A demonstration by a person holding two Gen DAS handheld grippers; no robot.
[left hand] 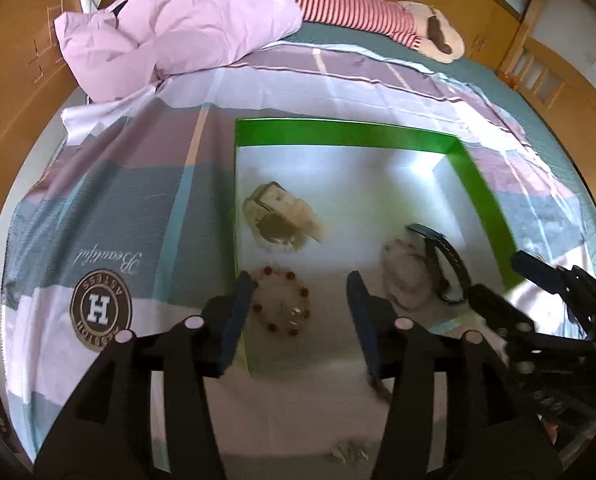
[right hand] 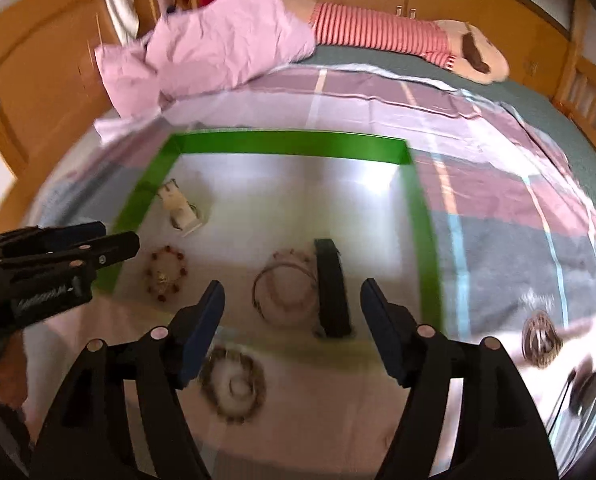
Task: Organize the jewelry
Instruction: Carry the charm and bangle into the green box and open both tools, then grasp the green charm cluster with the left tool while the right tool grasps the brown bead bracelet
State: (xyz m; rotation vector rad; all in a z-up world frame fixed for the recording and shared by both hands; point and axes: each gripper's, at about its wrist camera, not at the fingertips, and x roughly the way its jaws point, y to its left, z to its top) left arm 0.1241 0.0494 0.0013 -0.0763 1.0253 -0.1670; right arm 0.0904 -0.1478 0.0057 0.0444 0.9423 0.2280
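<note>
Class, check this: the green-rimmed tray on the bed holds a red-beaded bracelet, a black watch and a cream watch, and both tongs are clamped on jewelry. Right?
One error: both tongs are open and hold nothing. The left wrist view shows the left tongs empty above the bracelet; the right wrist view shows the right tongs empty. The tray, black watch and cream watch are right.

Green tray (right hand: pixel 289 142) near wall blurred, beige watch (right hand: pixel 179 206) inside it smeared, pale ring (right hand: pixel 233 386) before tray indistinct — round item (right hand: pixel 540 338) right of tray unidentifiable
</note>
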